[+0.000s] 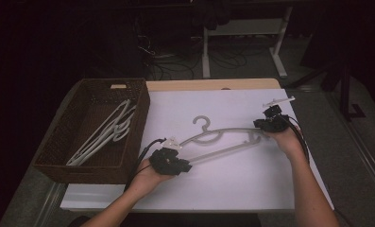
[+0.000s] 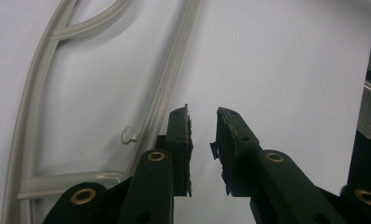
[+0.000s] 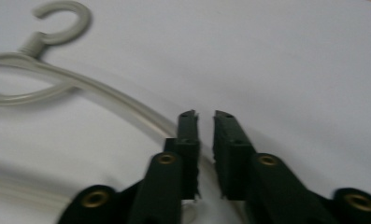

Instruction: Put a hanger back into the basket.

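High view has basket [image 1: 93,130] w/ hangers; gripper views: both jaws narrowly apart, empty, beside grey hanger [image 2: 167,88].

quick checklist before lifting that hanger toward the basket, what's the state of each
1. Hanger flat on the white sheet: ok.
2. Left hand-held gripper gripping hanger: not ok, jaws open, bar lies beside the left jaw.
3. Right hand-held gripper gripping hanger: cannot tell, a narrow gap shows and the arm runs under the jaws.
4. Basket has room: ok, a few hangers inside.
5. Path to basket free: ok.
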The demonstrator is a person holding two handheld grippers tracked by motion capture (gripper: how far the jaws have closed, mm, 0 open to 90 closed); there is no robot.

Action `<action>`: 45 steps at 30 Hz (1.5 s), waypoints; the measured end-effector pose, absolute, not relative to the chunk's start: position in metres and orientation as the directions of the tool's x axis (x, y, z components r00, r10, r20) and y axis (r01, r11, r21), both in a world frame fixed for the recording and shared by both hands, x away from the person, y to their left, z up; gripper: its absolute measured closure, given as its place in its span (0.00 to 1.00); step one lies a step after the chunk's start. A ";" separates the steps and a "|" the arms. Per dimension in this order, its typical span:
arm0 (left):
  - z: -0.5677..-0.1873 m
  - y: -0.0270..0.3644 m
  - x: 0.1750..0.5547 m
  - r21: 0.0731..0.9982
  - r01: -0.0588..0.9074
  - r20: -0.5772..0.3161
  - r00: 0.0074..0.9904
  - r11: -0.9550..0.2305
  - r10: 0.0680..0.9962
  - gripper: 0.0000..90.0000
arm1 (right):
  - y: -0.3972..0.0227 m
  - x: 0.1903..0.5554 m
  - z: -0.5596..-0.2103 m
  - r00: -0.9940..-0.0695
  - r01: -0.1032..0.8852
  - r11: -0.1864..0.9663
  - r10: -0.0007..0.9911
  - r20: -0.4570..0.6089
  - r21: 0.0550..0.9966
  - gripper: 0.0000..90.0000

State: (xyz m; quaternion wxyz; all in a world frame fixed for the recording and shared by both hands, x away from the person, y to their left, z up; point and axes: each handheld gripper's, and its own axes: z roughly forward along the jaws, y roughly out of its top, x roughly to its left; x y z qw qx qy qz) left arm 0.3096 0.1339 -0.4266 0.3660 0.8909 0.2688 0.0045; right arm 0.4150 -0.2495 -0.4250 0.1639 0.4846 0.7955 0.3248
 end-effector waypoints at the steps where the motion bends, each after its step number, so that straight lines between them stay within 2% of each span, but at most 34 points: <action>1: -0.427 0.134 0.310 0.654 0.478 -0.191 0.854 -0.587 0.483 0.83 | -0.250 0.421 -0.426 -0.475 0.670 0.334 0.879 0.038 0.663 0.95; 2: -0.427 0.135 0.310 0.655 0.479 -0.193 0.853 -0.584 0.484 0.83 | -0.250 0.425 -0.426 -0.471 0.677 0.340 0.882 0.029 0.653 0.99; 6: -0.425 0.137 0.310 0.659 0.475 -0.189 0.855 -0.583 0.483 0.81 | -0.253 0.439 -0.431 -0.470 0.709 0.390 0.883 -0.019 0.588 0.99; 9: -0.425 0.138 0.310 0.668 0.474 -0.178 0.850 -0.574 0.496 0.70 | -0.259 0.441 -0.436 -0.470 0.730 0.386 0.882 0.005 0.564 0.99; 14: -0.424 0.141 0.313 0.677 0.486 -0.184 0.839 -0.553 0.512 0.61 | -0.266 0.434 -0.439 -0.490 0.734 0.400 0.871 0.020 0.549 0.99; 22: -0.421 0.146 0.315 0.680 0.494 -0.181 0.829 -0.542 0.529 0.60 | -0.274 0.412 -0.438 -0.539 0.714 0.417 0.840 0.061 0.562 0.99; 31: -0.420 0.150 0.317 0.681 0.502 -0.174 0.818 -0.533 0.548 0.60 | -0.272 0.361 -0.441 -0.607 0.674 0.465 0.792 0.071 0.574 0.99; 39: -0.422 0.151 0.320 0.668 0.509 -0.145 0.805 -0.543 0.576 0.66 | -0.264 0.319 -0.443 -0.666 0.625 0.494 0.741 0.084 0.604 0.99; 42: -0.423 0.153 0.325 0.657 0.522 -0.129 0.788 -0.544 0.602 0.79 | -0.264 0.311 -0.438 -0.642 0.618 0.445 0.761 0.090 0.648 0.96; 45: -0.424 0.154 0.331 0.641 0.537 -0.122 0.777 -0.549 0.618 0.93 | -0.264 0.305 -0.427 -0.637 0.597 0.391 0.762 0.118 0.701 0.85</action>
